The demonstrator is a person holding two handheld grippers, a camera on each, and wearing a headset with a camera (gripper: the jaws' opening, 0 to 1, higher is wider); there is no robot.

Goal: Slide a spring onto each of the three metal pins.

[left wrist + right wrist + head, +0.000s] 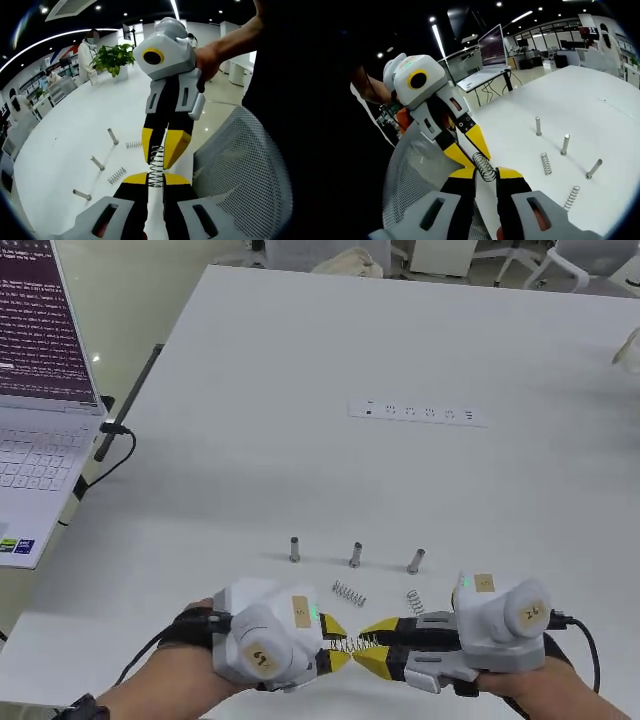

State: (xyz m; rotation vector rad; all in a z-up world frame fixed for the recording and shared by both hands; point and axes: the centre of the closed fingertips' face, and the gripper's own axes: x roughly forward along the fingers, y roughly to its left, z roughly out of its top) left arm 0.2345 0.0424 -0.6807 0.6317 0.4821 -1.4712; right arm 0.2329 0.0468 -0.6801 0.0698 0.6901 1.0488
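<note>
At the near edge of the bench [300, 390], the left gripper [335, 652] and the right gripper [372, 658] met tip to tip. Each had its jaws drawn in on one end of a spring [348, 643] that spanned the short gap between them. Both ends of the coil were buried between the yellow jaw tips, so how far in each end sat could not be made out. The hands behind the grippers were cut off by the lower frame edge. A mesh chair back [240, 165] showed beside the grippers, off the bench.

Just beyond, a loose spring [348, 592] and a second loose spring [415, 601] lay flat on the bench, apart from each other. Past them the left pin [295, 549], middle pin [356, 555] and right pin [416, 561] stood on end in a row, all bare. Their bases were too small to read.

Farther out lay a white power strip [418, 413]. At the left edge an open laptop [30, 390] was cropped by the frame, its screen text illegible.
</note>
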